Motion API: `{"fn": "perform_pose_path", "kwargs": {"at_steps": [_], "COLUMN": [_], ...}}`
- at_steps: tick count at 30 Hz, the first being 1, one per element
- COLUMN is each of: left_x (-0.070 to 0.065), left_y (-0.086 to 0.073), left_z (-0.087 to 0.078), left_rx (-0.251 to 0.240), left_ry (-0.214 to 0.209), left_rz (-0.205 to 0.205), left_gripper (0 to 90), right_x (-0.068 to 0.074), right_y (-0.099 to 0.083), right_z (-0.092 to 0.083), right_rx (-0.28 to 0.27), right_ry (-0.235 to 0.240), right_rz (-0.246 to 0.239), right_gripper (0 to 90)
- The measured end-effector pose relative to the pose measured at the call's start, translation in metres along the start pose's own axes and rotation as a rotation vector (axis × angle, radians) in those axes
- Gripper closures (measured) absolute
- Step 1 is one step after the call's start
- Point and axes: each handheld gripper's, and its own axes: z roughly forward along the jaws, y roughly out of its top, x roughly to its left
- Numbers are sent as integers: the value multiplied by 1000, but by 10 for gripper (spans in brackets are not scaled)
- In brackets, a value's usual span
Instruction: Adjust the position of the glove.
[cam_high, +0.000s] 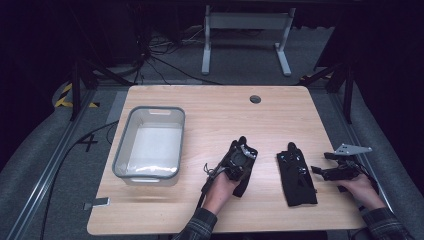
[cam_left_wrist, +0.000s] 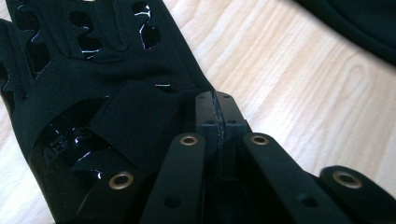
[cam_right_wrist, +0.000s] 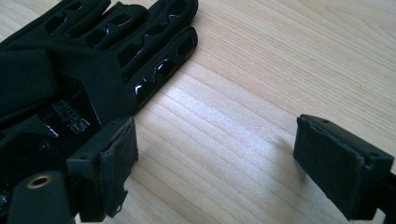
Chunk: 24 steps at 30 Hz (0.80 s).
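Two black gloves with glossy patches lie on the wooden table (cam_high: 210, 115). One glove (cam_high: 244, 186) (cam_left_wrist: 84, 93) sits under and beside my left gripper (cam_high: 243, 146) (cam_left_wrist: 217, 116), whose pads are pressed together at the glove's edge. I cannot tell whether any fabric is pinched between them. The other glove (cam_high: 297, 175) (cam_right_wrist: 70, 70) lies flat, fingers pointing away from the person. My right gripper (cam_high: 318, 171) (cam_right_wrist: 224, 163) rests just right of it, open over bare wood, with its left pad (cam_right_wrist: 114, 161) at the glove's edge.
A clear bin with a grey rim (cam_high: 150, 111) stands on the left part of the table. A round cable hole (cam_high: 255, 99) is near the far edge. A dark corner of the second glove (cam_left_wrist: 359, 23) lies off to the right in the left gripper view.
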Motion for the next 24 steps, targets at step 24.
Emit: {"fn": "perform_pose_path", "kwargs": {"at_steps": [24], "left_x": [48], "left_y": [-10], "left_z": [-20], "left_rx": [8], "left_ry": [120], "left_rz": [-81], "left_gripper": [896], "right_x": [0], "right_y": [0], "right_z": [0], "right_rx": [1], "right_ry": [0], "right_rz": [-1], "right_gripper": [141]}}
